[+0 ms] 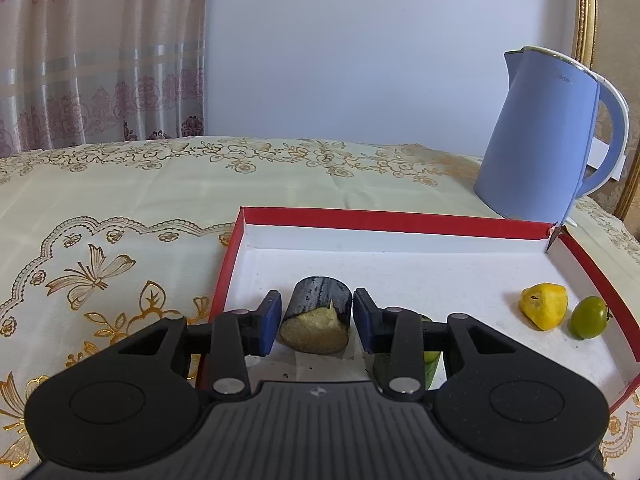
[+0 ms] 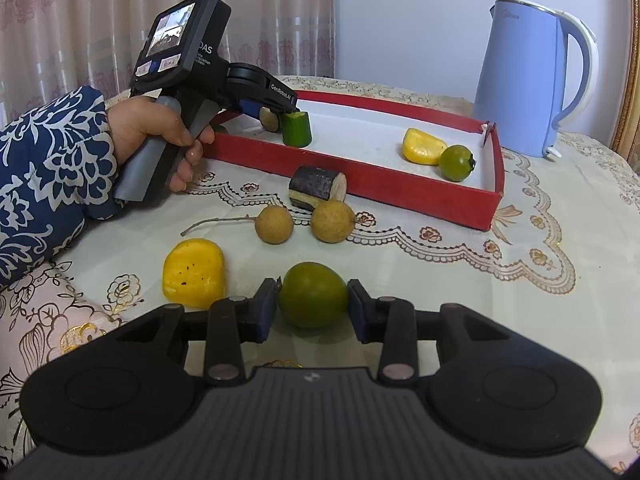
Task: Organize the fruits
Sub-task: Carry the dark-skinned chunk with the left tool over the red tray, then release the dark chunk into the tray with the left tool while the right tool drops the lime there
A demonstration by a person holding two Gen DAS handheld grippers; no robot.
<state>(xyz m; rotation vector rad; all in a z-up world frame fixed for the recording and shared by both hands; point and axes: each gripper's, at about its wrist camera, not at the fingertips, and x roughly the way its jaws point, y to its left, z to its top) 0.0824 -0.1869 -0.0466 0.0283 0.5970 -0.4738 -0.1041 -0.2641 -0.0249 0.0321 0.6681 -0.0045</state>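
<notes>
Left gripper (image 1: 316, 318) first: its blue pads sit tight against both sides of a dark-skinned eggplant chunk (image 1: 316, 320), pale cut face toward the camera, held just inside the near-left corner of the red tray (image 1: 400, 220). Tucked right beside that gripper's right finger is a green cucumber piece (image 1: 431, 360), standing on the white tray floor and mostly hidden. Over at the tray's right end, a yellow piece (image 1: 544, 310) and a small green tomato (image 1: 588, 322) lie just beside each other. Now the right gripper (image 2: 313, 306): pads pinching a round green fruit (image 2: 313, 294) down on the tablecloth (image 2: 440, 280), well short of the tray. Just to its left lies a yellow chunk (image 2: 194, 272). Further out, two brown longans (image 2: 304, 222) sit near each other, the left one with a stem, and a second eggplant piece (image 2: 318, 188) rests against the tray's outer front wall. The person's left hand (image 2: 156, 136), in a blue floral sleeve (image 2: 48, 176), grips the other tool's handle. A blue kettle (image 2: 524, 76) stands behind the tray's right corner.
</notes>
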